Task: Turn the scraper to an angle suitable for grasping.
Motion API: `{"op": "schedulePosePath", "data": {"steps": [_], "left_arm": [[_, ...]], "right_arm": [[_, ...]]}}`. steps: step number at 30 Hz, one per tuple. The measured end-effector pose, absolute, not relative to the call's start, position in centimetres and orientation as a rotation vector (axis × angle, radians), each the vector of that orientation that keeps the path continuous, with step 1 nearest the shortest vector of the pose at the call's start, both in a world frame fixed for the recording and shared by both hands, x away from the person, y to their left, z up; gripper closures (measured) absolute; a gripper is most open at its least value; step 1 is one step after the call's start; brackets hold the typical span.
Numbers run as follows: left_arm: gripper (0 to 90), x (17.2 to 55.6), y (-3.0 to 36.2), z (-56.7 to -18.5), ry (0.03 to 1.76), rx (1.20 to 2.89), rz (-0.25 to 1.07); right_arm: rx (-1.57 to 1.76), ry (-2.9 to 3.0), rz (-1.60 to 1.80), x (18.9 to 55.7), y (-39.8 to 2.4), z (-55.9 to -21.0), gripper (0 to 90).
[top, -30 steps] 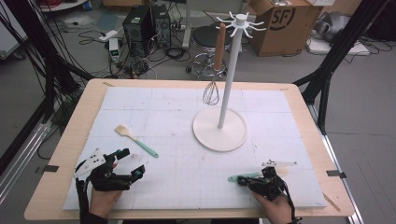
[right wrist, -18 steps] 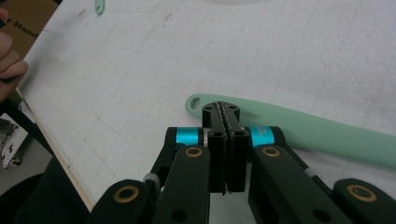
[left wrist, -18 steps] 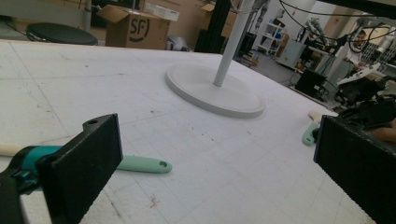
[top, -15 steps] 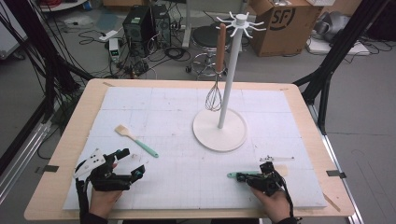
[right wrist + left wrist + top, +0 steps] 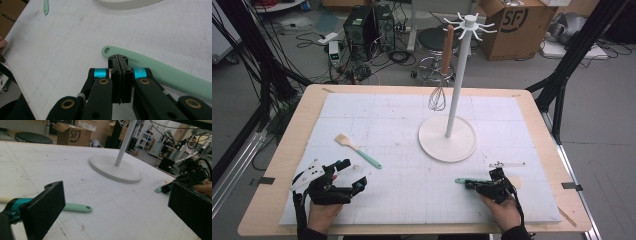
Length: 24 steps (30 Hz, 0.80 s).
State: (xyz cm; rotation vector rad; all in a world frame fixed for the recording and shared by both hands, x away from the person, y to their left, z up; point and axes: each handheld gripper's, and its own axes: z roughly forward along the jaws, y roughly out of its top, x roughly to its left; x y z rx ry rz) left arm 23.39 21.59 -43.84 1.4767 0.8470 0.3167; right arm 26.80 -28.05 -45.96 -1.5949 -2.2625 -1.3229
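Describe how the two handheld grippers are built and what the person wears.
Both are black. The left gripper carries a pale three-cornered plate on top and has flat, square black jaws. The right gripper has black linkage arms with brass-coloured pivots and blue bands. Dark sleeves show at both wrists.

Your high view looks down and forward over the table [image 5: 277, 165]. Your gripper views ride low and close above it, both sharing the white stand base [image 5: 113, 167] and mint handles.

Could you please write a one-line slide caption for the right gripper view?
Shut black right gripper poised over a mint-green utensil handle lying on the white gridded mat.
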Motion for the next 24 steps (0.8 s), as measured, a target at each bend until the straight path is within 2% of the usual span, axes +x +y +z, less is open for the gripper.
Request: {"op": "schedulePosePath", "data": {"steps": [24], "left_arm": [[1.7,23.4,21.6,-43.8,0.849,1.478,0.319]], "right_arm": [[-1.655,-2.283,-1.338,28.8,-28.0,-45.9,90.0]]}}
